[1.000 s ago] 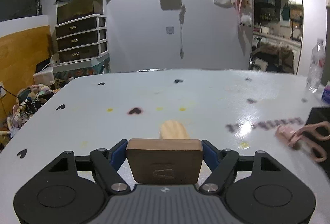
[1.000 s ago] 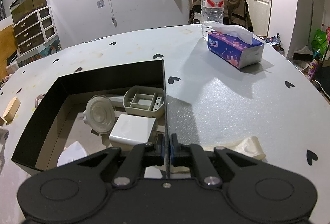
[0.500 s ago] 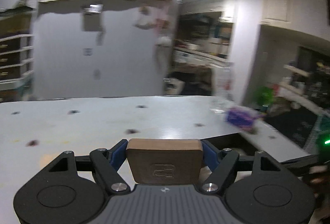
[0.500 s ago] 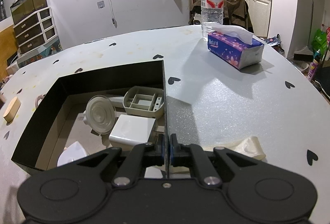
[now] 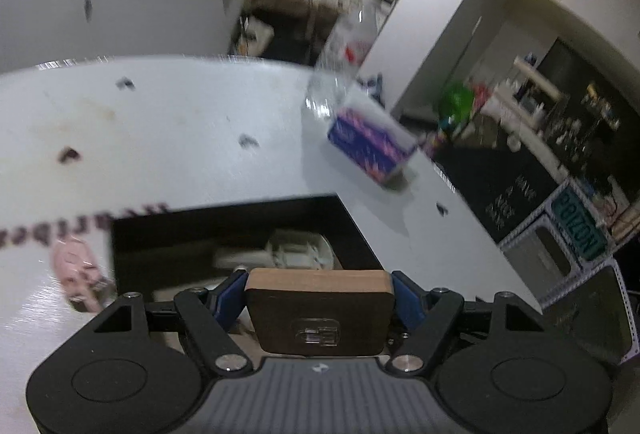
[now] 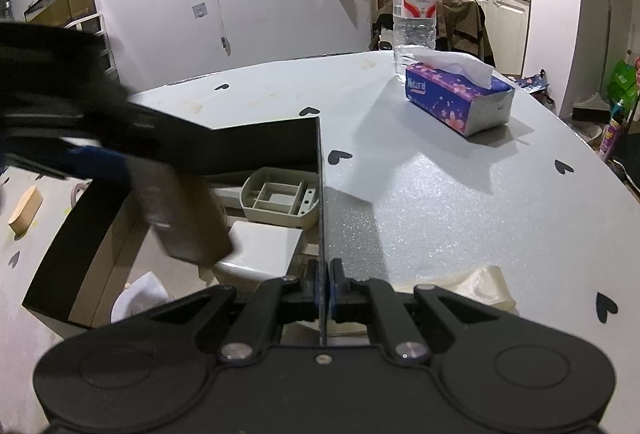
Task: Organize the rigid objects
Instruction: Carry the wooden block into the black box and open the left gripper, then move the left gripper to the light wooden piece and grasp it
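So the left claw (image 5: 318, 308) is clamped across the width of a wooden block (image 5: 318, 314), one blue pad on each short side, and it's hanging over the open black box (image 6: 260, 138) that sits toward the near left part of the table (image 6: 440, 194). Judging by the look, the block is solid wood: stiff, light-ish, no give, so it won't crush, but the smooth rounded edges could slide in the pads if tilted too far. Gripping it across the flat sides like this seems the safe hold. It's a brown slab with rounded corners and a little logo stamped on the near face.

Inside the box there's already a white square piece (image 6: 260, 246) and a grey compartment tray (image 6: 280, 200), both hard plastic by the look of them, so dropping the block from height would clatter. Another pale wooden piece (image 6: 25, 208) lies out near the table's left edge.

The right claw (image 6: 325, 280) is pinched together on the box's right wall, holding it steady I reckon.
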Demonstrator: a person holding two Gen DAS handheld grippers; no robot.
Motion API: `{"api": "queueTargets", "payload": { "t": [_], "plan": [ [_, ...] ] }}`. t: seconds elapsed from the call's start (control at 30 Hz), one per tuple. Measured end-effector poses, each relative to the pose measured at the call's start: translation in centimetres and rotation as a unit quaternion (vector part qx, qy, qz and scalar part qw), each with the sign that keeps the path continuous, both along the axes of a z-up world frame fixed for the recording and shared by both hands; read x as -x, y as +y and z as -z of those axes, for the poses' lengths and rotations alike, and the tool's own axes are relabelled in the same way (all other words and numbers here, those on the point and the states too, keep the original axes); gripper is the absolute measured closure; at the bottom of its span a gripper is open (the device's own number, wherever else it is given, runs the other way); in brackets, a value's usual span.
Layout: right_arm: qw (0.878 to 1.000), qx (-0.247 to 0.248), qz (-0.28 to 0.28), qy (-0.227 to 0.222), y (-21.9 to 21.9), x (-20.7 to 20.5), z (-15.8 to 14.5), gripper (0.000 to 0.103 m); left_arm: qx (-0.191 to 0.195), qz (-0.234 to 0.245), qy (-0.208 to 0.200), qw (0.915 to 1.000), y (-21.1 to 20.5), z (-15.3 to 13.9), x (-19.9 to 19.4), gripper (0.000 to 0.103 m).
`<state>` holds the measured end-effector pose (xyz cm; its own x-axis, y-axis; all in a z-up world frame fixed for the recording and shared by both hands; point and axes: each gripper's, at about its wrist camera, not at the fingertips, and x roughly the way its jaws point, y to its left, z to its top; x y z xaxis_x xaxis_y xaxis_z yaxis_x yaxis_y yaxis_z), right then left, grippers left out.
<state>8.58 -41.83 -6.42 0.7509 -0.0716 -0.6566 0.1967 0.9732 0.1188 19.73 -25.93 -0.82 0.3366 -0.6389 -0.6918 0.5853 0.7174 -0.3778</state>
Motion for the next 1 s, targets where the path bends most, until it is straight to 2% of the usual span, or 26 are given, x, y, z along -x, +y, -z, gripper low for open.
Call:
{"api": "queueTargets", "payload": {
  "t": [0.23, 0.37, 0.43, 0.77, 1.0],
  "plan": [
    [1.000, -0.002, -0.004, -0.002, -0.1, 0.1, 0.0, 0.097, -0.037, -0.025, 0.022, 0.9988, -3.8, 1.6, -2.3, 0.027],
    [1.000, -0.004, -0.005, -0.002, -0.2, 0.1, 0.0, 0.097, -0.030, -0.068, 0.051, 0.9960, -4.4, 2.2, -4.2, 0.025],
    [1.000, -0.005, -0.005, -0.002, -0.2, 0.1, 0.0, 0.097, -0.023, -0.077, 0.061, 0.9949, -4.5, 2.3, -4.8, 0.010],
    [1.000, -0.003, 0.000, -0.001, -0.1, 0.0, 0.1, 0.097, -0.005, -0.045, 0.068, 0.9967, -3.5, 1.7, -3.7, 0.004],
    [1.000, -0.004, 0.003, -0.002, -0.1, 0.2, 0.0, 0.098, -0.002, -0.029, 0.046, 0.9985, -2.6, 0.2, -2.1, 0.003]
  ]
}}
